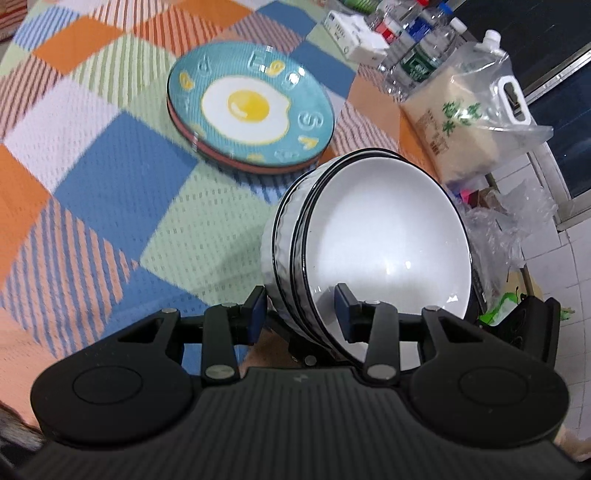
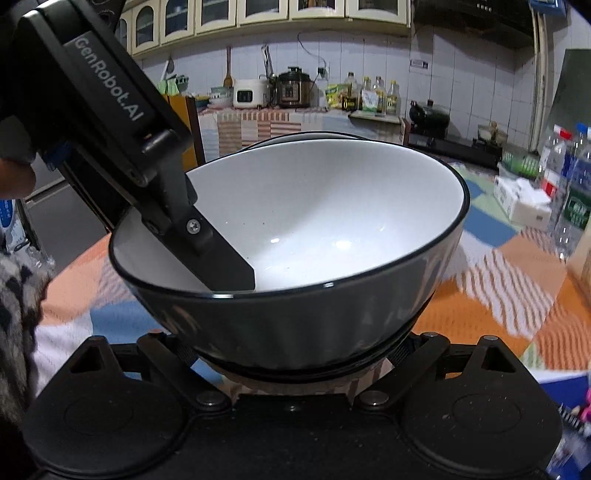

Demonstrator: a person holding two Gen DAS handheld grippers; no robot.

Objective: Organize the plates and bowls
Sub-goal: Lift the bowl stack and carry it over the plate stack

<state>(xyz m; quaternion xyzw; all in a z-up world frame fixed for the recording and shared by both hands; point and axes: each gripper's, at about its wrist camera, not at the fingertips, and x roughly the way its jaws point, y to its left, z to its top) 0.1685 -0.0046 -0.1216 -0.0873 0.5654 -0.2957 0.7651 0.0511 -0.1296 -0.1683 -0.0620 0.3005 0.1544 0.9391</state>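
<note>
Three nested white bowls (image 1: pixel 369 236) with black rims stand between both grippers. My left gripper (image 1: pixel 301 315) is shut on the stack's near rim, one finger (image 1: pixel 345 306) inside the top bowl, the other outside. In the right wrist view the top bowl (image 2: pixel 325 221) fills the middle, with the left gripper's finger (image 2: pixel 225 262) reaching into it. My right gripper (image 2: pixel 295 354) sits low against the bowls' base; its fingertips are hidden under the bowls. A teal fried-egg plate (image 1: pixel 251 107) lies on a stack of plates at the back.
A checked cloth (image 1: pixel 110 184) covers the table. Water bottles (image 1: pixel 417 48), a white box (image 1: pixel 351 33) and a bag of rice (image 1: pixel 469 122) stand at the right edge. Plastic wrap and boxes lie on the floor beyond. A kitchen counter (image 2: pixel 295 103) with appliances is far behind.
</note>
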